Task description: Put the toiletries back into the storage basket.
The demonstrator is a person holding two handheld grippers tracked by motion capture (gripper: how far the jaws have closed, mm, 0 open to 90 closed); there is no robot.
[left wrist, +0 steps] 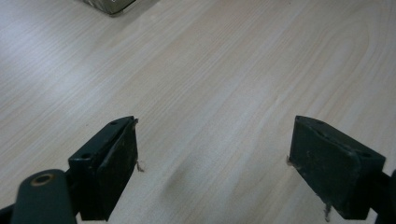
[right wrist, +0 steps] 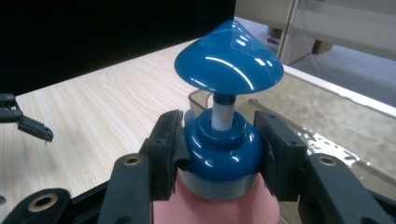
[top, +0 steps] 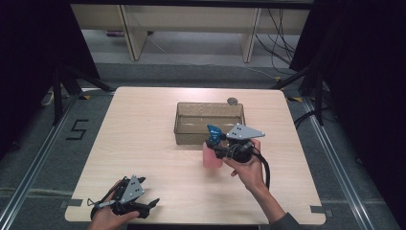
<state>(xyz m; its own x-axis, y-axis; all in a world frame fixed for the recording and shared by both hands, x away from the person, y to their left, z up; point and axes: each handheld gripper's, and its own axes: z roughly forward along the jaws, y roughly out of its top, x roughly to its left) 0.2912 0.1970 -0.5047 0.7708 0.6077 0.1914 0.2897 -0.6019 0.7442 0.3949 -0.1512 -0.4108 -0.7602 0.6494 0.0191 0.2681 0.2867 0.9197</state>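
A pink pump bottle with a blue pump head stands on the wooden table, just in front of a clear plastic bin. My right gripper is shut on the bottle's blue collar, one black pad on each side. At the table's near left corner my left gripper rests low over the wood, held in a hand. Its jaws stand wide open in the left gripper view, with bare wood between the pads.
A small round grey object lies behind the bin near the table's far edge. A corner of the bin shows at the top of the left gripper view. The left gripper's tip appears at the left of the right gripper view.
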